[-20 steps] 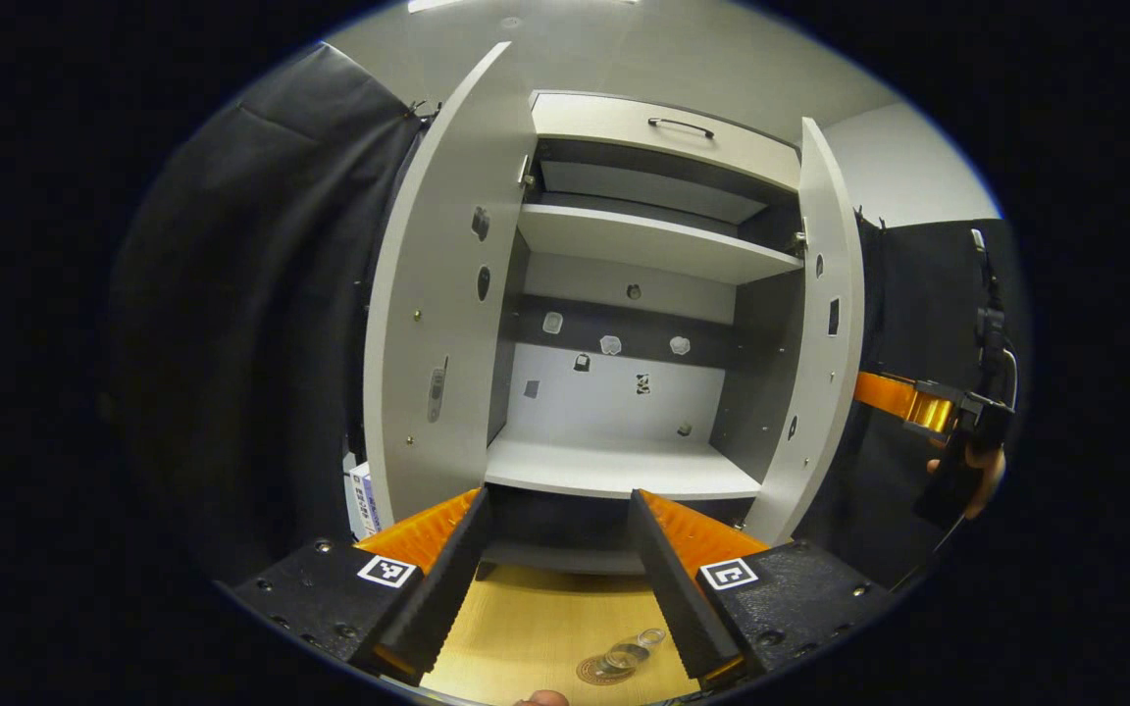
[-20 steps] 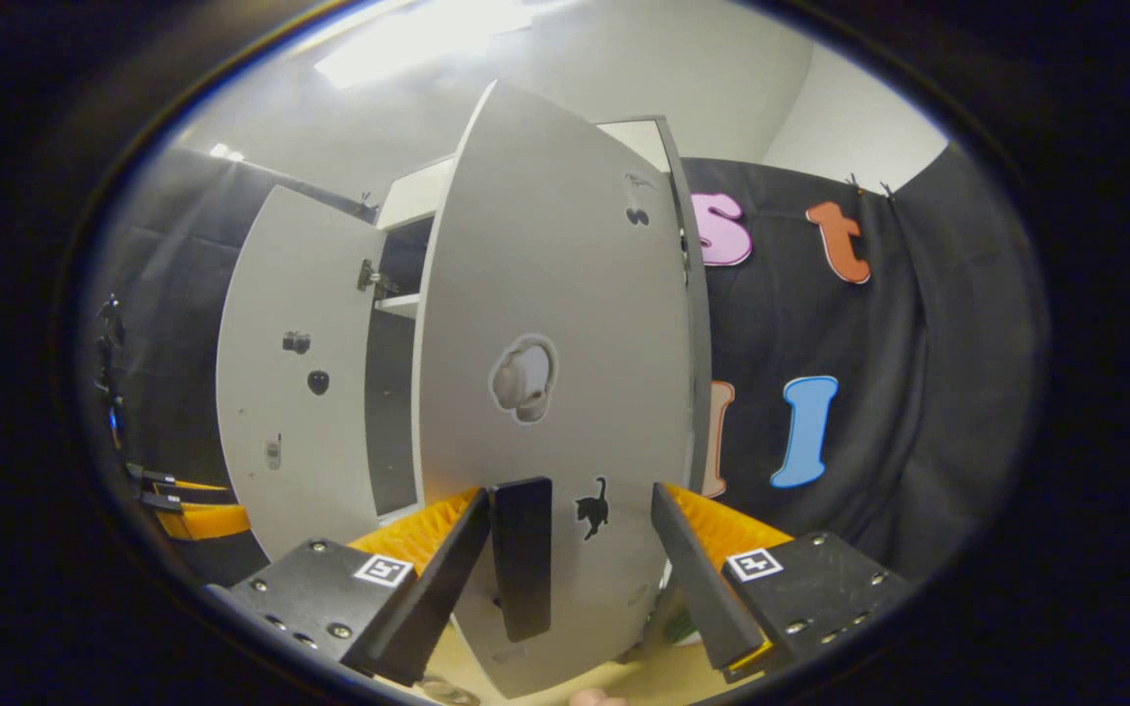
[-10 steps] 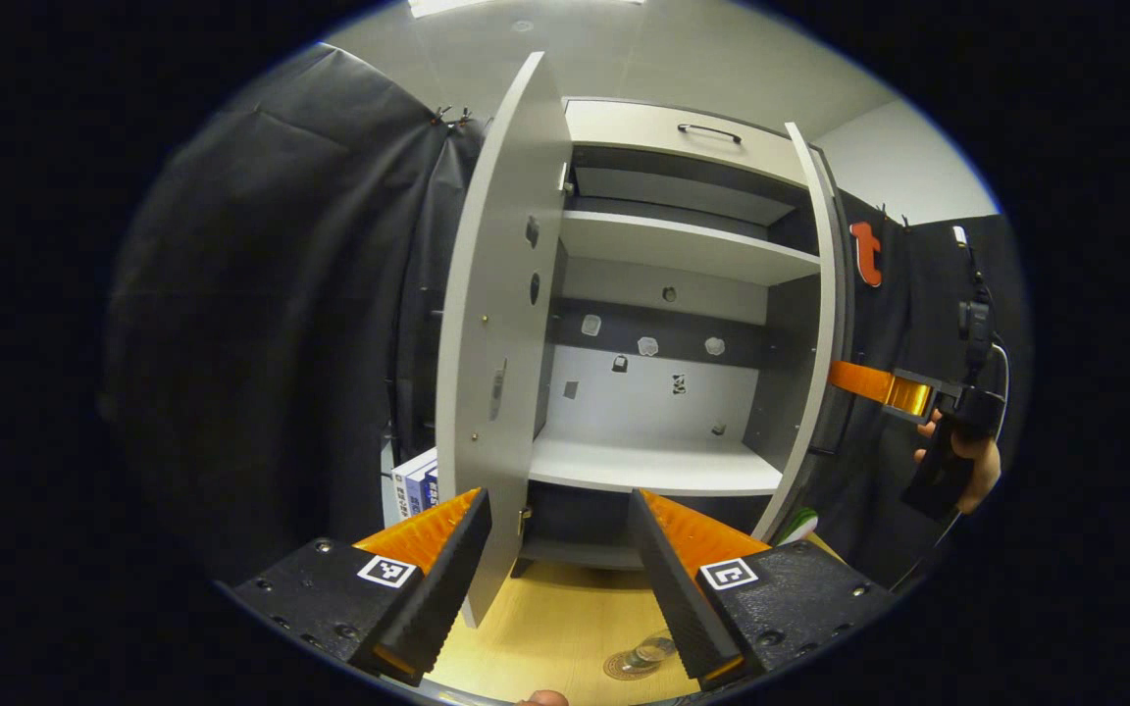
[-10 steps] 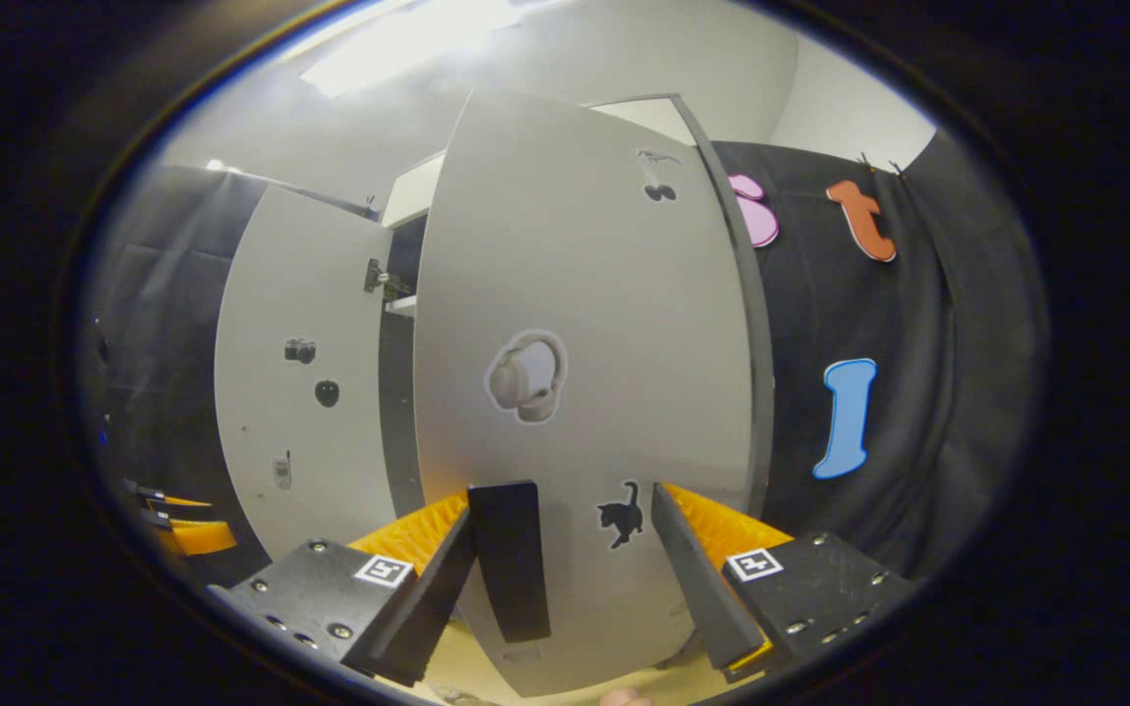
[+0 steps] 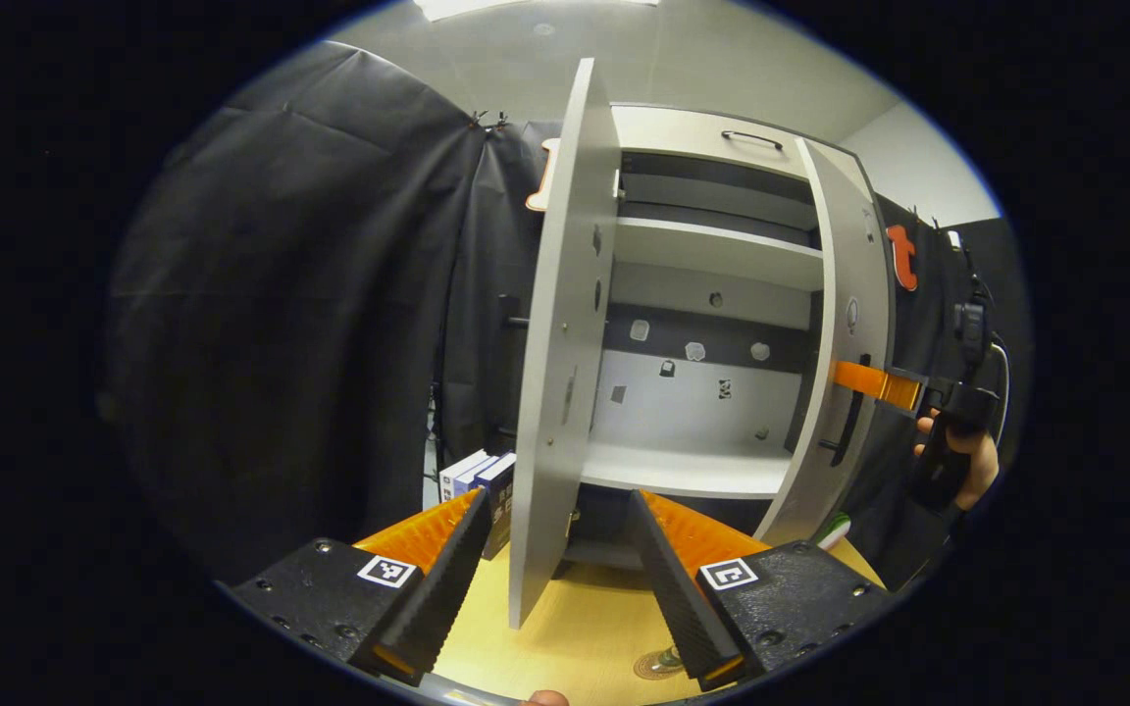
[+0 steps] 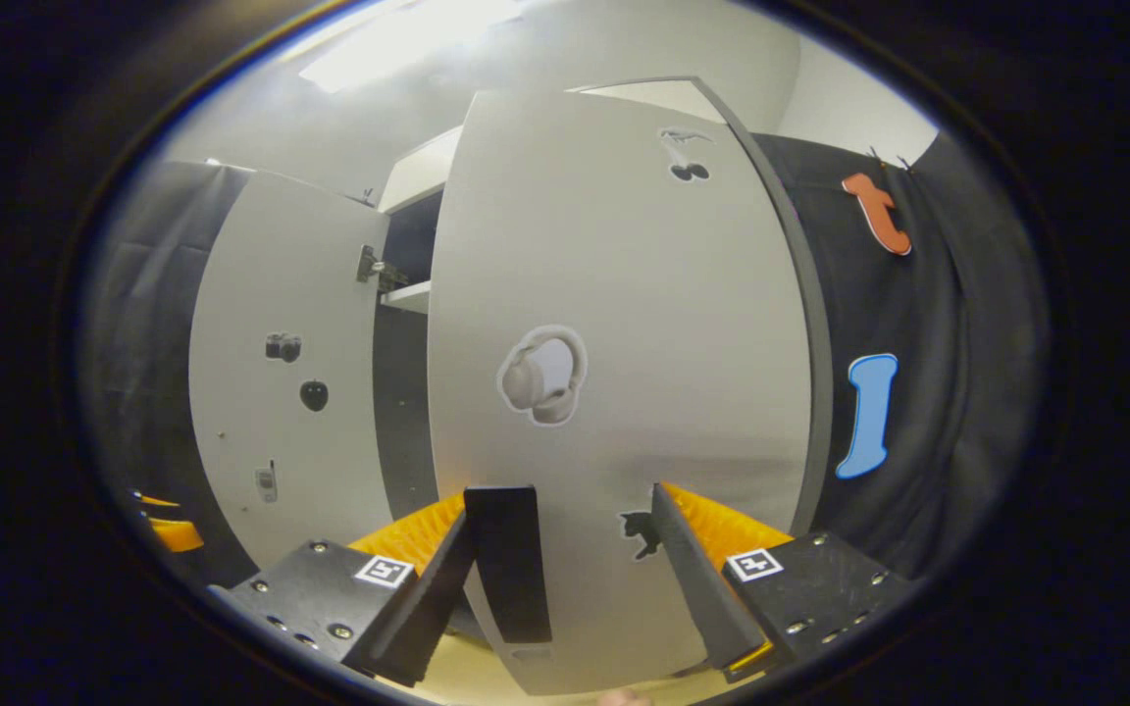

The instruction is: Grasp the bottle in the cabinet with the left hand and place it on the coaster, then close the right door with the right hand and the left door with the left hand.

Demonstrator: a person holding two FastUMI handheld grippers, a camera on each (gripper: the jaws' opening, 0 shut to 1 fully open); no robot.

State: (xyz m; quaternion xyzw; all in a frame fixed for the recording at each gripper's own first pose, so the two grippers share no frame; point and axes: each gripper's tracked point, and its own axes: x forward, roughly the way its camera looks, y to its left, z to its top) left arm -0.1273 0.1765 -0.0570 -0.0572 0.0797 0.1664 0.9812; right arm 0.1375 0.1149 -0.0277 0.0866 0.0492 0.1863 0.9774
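In the left gripper view the grey cabinet (image 5: 712, 250) stands with both doors partly swung out. The left door (image 5: 557, 373) is edge-on, just beyond my open left gripper (image 5: 557, 502). The coaster (image 5: 651, 669) lies on the wooden table by my right finger, and the clear bottle (image 5: 669, 654) on it is mostly hidden. My right gripper (image 5: 877, 384) presses on the right door (image 5: 845, 324). In the right gripper view that door's front (image 6: 624, 324) is close, its black handle (image 6: 509, 564) between the fingers of my open right gripper (image 6: 562, 500).
Several books (image 5: 479, 476) stand on the table (image 5: 585, 628) left of the cabinet. A green and white object (image 5: 835, 530) lies at the foot of the right door. A hand (image 5: 962, 461) holds the right gripper. The left gripper (image 6: 168, 529) shows beyond the left door (image 6: 271, 392).
The right door has swung further toward the cabinet with my right gripper against it. My left gripper has moved left, so the left door is now edge-on between its fingers.
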